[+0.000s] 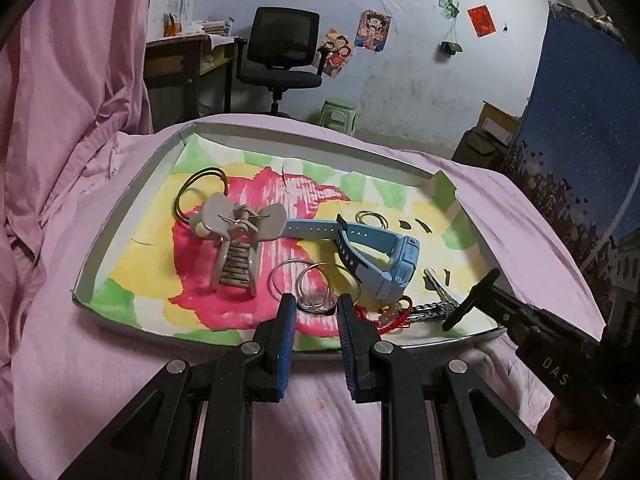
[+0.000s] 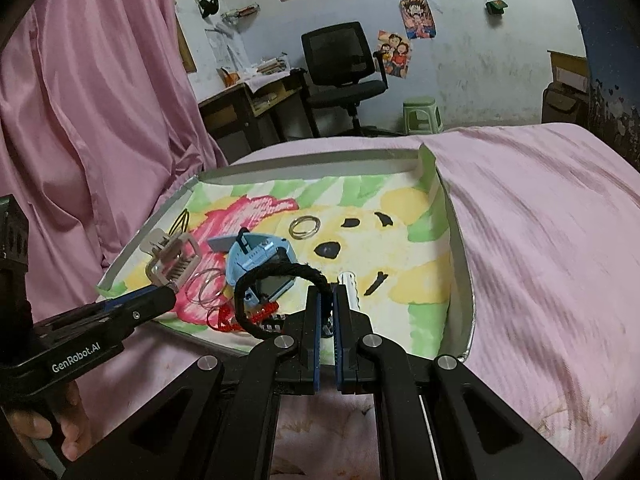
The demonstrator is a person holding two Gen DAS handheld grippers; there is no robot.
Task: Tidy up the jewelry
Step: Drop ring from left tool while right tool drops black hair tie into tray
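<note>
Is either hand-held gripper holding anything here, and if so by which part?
The right hand-held gripper is shut on the black hair tie, pinching the loop's near-right section. The left hand-held gripper holds nothing.

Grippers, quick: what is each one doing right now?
Left gripper: jaws partly open, holding nothing.
Right gripper: jaws shut on the black hair tie.

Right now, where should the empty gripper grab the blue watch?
Grip the blue watch by its strap loop, coming down from above with one finger through the loop. The strap arches up off the tray, while the chunky case lies against rings and a red bracelet.
</note>
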